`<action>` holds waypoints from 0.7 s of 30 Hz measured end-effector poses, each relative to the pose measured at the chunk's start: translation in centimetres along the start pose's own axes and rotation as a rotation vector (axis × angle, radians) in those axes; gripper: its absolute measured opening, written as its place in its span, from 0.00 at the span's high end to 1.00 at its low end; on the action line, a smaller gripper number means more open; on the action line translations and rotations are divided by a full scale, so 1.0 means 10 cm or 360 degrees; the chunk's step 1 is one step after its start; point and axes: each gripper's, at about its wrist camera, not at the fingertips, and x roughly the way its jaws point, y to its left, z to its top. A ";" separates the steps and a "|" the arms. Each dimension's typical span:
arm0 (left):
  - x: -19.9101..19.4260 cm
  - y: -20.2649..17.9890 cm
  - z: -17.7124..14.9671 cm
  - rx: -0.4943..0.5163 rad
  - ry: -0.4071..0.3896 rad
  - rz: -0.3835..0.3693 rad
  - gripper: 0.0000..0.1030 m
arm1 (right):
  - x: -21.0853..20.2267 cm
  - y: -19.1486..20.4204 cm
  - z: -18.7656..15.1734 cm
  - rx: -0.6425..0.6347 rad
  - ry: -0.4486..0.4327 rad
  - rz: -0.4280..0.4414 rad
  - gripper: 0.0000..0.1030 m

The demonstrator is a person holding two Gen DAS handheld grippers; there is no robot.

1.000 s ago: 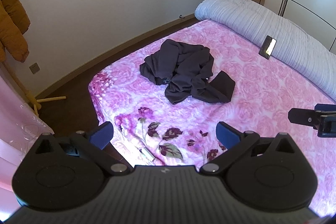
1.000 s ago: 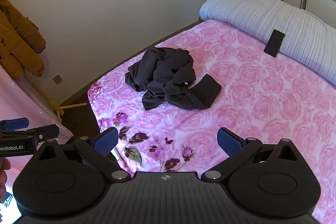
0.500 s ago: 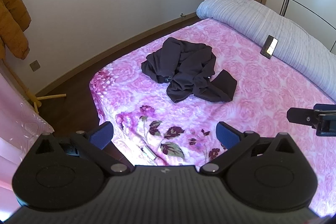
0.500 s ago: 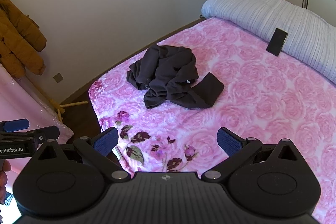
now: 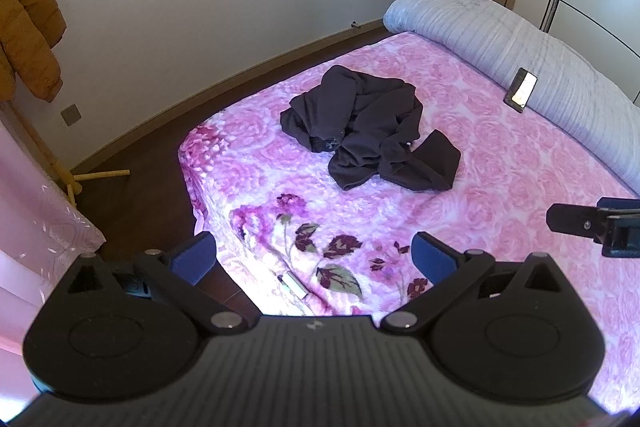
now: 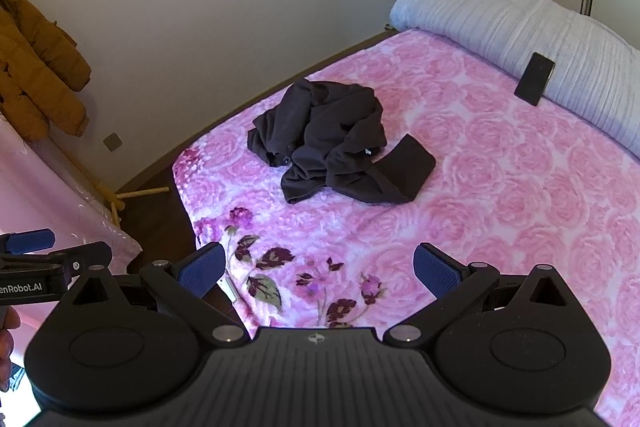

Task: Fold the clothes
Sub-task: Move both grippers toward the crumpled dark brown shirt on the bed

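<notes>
Dark garment (image 5: 370, 131) lay crumpled mid-bed on the pink blanket (image 5: 500, 195), well ahead. Left gripper (image 5: 312, 259) and right gripper (image 6: 318, 265) both had fingers wide, empty. Best approach: reach in, pinch an outer edge or sleeve, spread flat first.

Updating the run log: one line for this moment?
left claw open | right claw open | crumpled dark fabric garment unfolded on pink floral blanket, untouched
</notes>
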 end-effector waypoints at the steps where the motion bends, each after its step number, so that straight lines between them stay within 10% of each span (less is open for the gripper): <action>1: 0.00 0.02 0.00 -0.0005 0.0002 0.0001 0.01 | 0.01 0.02 0.00 -0.0003 0.0003 0.0001 0.00; 21: 0.16 0.65 0.04 -0.0092 0.0063 0.0050 0.01 | 0.38 0.52 0.16 -0.0089 0.0047 0.0020 0.00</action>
